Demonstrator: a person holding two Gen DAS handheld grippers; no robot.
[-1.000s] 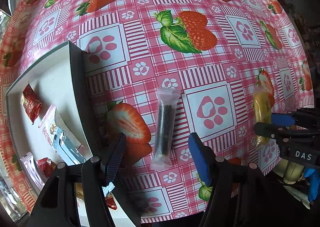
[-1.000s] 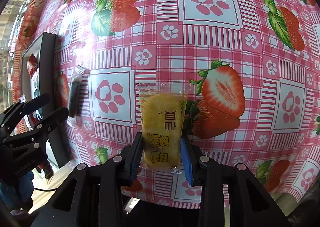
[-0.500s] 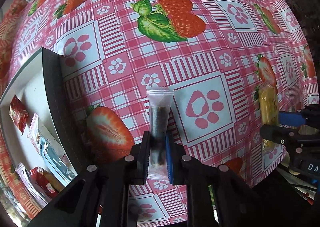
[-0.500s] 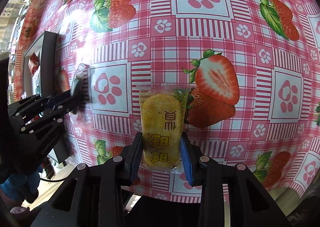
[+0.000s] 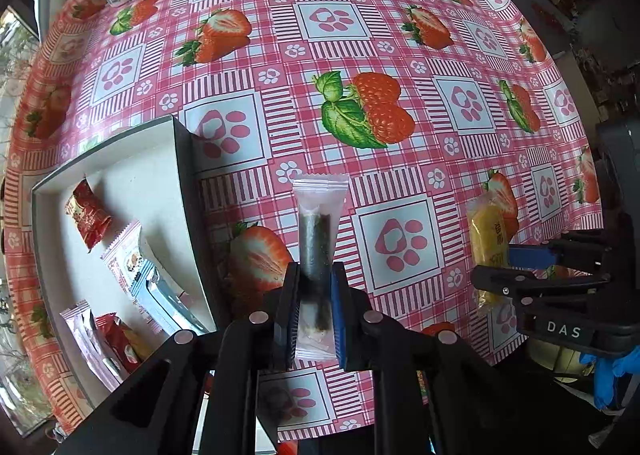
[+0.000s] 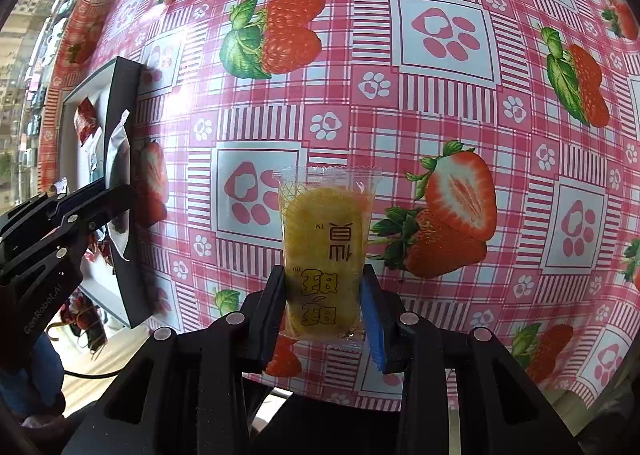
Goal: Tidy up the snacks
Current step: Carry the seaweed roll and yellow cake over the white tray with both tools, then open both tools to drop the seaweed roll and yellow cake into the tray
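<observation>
Snacks hang clear of the tablecloth (image 5: 400,35) right of the box (image 5: 184,191): left gripper (image 5: 314,309) clamped on a dark stick packet (image 5: 318,223), right gripper (image 6: 324,307) pinching a yellow packet (image 6: 324,255). Only the left view shows wrapped snacks (image 5: 132,259) inside, perhaps six.

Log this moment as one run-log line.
left gripper: shut on dark snack stick | right gripper: shut on yellow snack pack | tray: holds snacks

Glossy plastic tablecloth (image 5: 360,35); clear crinkly snack wrappers (image 6: 324,255).
</observation>
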